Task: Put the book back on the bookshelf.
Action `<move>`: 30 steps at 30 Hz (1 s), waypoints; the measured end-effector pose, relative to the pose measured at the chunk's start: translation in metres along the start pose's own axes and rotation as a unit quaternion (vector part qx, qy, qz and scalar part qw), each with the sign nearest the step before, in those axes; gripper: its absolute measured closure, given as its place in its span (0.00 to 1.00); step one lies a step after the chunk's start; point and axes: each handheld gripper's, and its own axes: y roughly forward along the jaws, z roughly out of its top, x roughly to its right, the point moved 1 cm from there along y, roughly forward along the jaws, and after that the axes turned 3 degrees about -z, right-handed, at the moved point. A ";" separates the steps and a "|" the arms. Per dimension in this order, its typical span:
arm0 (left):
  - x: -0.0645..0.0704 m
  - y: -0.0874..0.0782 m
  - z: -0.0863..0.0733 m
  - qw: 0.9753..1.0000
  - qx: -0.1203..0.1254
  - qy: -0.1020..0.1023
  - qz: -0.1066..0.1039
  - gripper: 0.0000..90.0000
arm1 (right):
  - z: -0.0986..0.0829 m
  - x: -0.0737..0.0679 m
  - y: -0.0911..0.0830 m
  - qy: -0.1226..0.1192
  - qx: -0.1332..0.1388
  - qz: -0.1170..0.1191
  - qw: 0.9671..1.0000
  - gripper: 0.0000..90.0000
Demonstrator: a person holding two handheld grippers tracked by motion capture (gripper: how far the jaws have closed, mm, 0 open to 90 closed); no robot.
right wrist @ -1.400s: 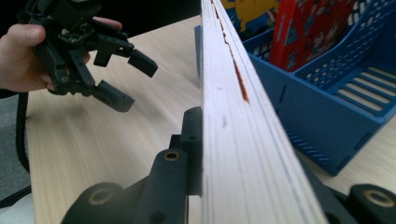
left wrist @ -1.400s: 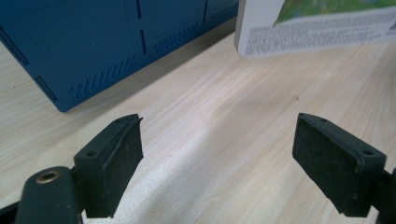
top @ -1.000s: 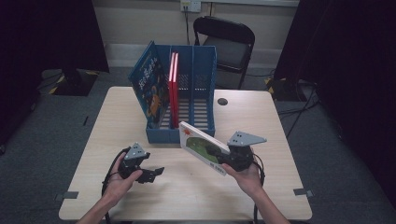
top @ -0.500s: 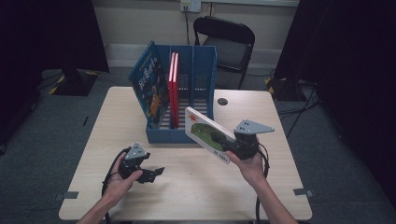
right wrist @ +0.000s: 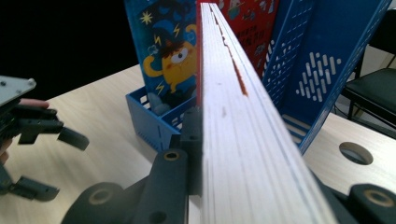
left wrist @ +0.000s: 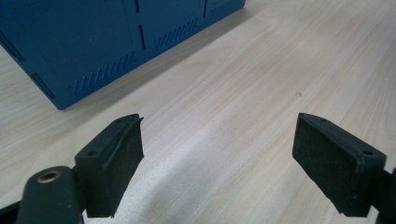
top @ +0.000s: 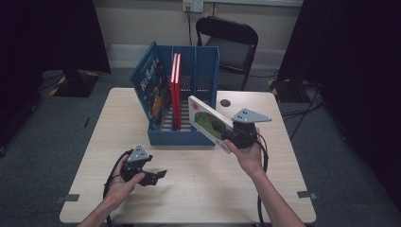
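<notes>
At the centre right of the high view, the right tool (top: pixel 226 133) is clenched on a white picture book (top: pixel 207 120) with a green cover, held tilted above the bench (top: pixel 198 189) just in front of the right end of the blue file rack (top: pixel 189 137). A blue book (top: pixel 150 85) and a red book (top: pixel 176 90) stand in the rack's left slots. At lower left, the left tool (top: pixel 158 176) rests released on the bench, jaws wide apart and empty.
</notes>
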 end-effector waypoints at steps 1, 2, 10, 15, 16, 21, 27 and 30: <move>0.000 0.000 0.000 1.000 -0.001 0.002 0.000 0.18 | 0.002 0.000 0.002 0.000 -0.001 -0.003 1.000 0.85; 0.000 0.000 0.000 1.000 -0.001 0.002 0.000 0.18 | 0.002 0.000 0.002 0.000 -0.001 -0.003 1.000 0.85; 0.000 0.000 0.000 1.000 -0.001 -0.003 0.002 0.18 | 0.005 0.008 0.014 0.012 -0.002 -0.027 1.000 0.85; 0.000 0.001 0.000 1.000 -0.004 -0.001 -0.001 0.18 | 0.006 0.012 0.018 0.019 0.000 -0.047 0.999 0.85; 0.000 0.001 0.000 1.000 -0.004 -0.001 -0.001 0.18 | 0.007 0.012 0.018 0.023 0.001 -0.048 0.999 0.85; -0.001 0.000 0.000 1.000 -0.002 -0.003 0.003 0.18 | 0.012 0.016 0.025 0.026 0.000 -0.071 0.997 0.85; -0.001 0.000 0.000 1.000 -0.004 -0.001 0.004 0.18 | 0.014 0.022 0.038 0.037 -0.005 -0.098 0.994 0.85; -0.001 0.000 0.000 1.000 -0.004 -0.004 0.004 0.18 | 0.015 0.024 0.043 0.040 -0.007 -0.104 0.994 0.85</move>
